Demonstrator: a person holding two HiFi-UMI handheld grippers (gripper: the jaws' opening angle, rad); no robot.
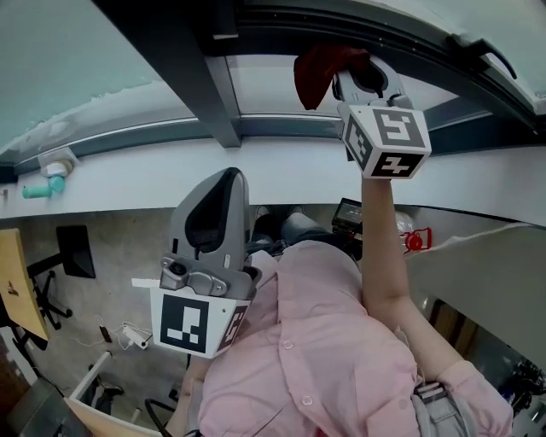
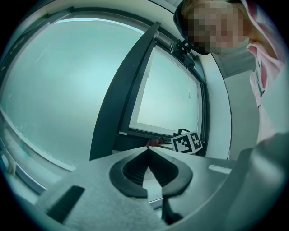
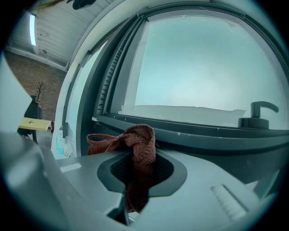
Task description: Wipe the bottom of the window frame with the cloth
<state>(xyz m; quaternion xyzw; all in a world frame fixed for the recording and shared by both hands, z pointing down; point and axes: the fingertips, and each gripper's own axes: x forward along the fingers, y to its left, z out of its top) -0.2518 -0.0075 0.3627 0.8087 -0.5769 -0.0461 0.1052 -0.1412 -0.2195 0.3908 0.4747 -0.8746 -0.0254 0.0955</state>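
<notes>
Red woven cloth (image 1: 317, 72) hangs bunched from the right gripper (image 1: 345, 72). The gripper is held up on a stretched arm (image 1: 384, 247) at the dark bottom rail of the window frame (image 1: 273, 24), above the white sill (image 1: 256, 171). The left gripper (image 1: 223, 183) sits low, close to the pink shirt (image 1: 316, 341) and well apart from the window.

In the left gripper view its jaws meet tip to tip with nothing between them. Beyond them, small and far off, the cloth and the right gripper's marker cube (image 2: 186, 142) show at the foot of the frame.

In the right gripper view the jaws are clamped on a twisted fold of the cloth. The rest spills out ahead in a loose knot lying at the rail; whether it presses on the rail I cannot tell. A window handle (image 3: 257, 115) stands on the same rail, off to the right.

The grip looks narrow, only one fold, so dragging along the rail could tug the cloth free. The knot offers little flat surface, so a pass may skim the rail and miss its corners. A loose end could also snag on the handle if the stroke runs that way.
</notes>
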